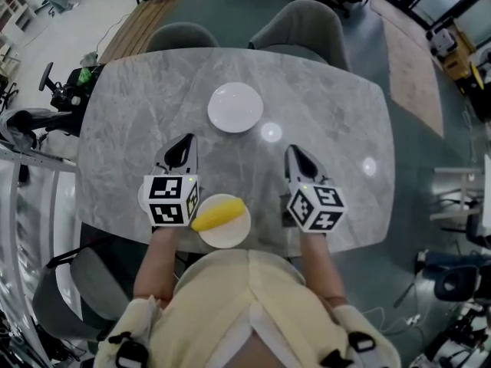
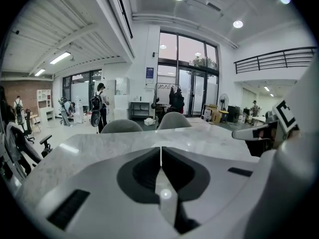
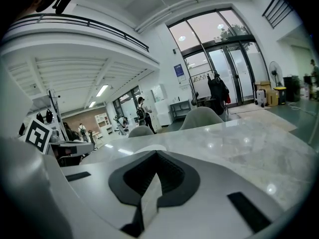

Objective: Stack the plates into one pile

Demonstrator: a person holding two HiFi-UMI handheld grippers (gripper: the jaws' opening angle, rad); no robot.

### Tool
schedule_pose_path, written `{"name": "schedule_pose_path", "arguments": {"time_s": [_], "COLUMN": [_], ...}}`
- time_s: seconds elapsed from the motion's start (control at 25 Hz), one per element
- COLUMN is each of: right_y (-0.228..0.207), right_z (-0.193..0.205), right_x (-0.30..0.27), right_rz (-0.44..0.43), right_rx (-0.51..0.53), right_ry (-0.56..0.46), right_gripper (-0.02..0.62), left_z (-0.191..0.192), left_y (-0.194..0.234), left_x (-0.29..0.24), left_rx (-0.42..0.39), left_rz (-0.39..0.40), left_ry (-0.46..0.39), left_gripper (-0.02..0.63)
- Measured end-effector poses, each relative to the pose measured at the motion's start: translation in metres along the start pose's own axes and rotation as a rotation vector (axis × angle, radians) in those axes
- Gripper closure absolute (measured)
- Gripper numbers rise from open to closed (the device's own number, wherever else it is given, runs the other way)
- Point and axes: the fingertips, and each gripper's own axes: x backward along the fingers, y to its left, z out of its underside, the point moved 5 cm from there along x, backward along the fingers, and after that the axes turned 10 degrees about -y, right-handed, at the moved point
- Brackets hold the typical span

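Observation:
In the head view a bare white plate (image 1: 235, 107) lies at the far middle of the grey marble table (image 1: 337, 113). A second white plate (image 1: 230, 233) at the near edge carries a yellow corn-like thing (image 1: 218, 212). My left gripper (image 1: 184, 146) hovers over the table left of that near plate, its jaws shut with nothing between them (image 2: 160, 149). My right gripper (image 1: 295, 155) is to the right of the near plate, also shut and empty (image 3: 156, 154). Both point toward the far plate, well short of it. A white rim (image 1: 141, 198) peeks out beside the left gripper's cube; the rest is hidden.
Two grey chairs (image 1: 299, 23) stand at the table's far side. Office chairs and gear (image 1: 46, 98) crowd the floor on the left, and boxes and equipment (image 1: 453, 52) sit on the right. The person's body fills the near edge.

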Motion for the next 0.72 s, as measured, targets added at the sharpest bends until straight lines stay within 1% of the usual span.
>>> {"name": "schedule_pose_path", "arguments": {"time_s": [0.12, 0.4, 0.6, 0.72], "right_y": [0.004, 0.009, 0.011, 0.011], "right_z": [-0.001, -0.008, -0.006, -0.006], "right_x": [0.001, 0.003, 0.002, 0.001], "right_rz": [-0.007, -0.025, -0.045, -0.041], "right_rx": [0.020, 0.043, 0.075, 0.082], "right_ry": [-0.001, -0.008, 0.013, 0.013], "right_gripper": [0.592, 0.592, 0.592, 0.592], "left_z": [0.002, 0.007, 0.009, 0.010], "left_y": [-0.002, -0.002, -0.002, 0.003], "left_x": [0.004, 0.014, 0.018, 0.020], "left_rx": [-0.005, 0.016, 0.009, 0.031], "left_rz": [0.008, 0.006, 0.002, 0.004], "left_ry": [0.008, 0.011, 0.003, -0.003], "left_gripper": [0.597, 0.597, 0.597, 0.597]}}
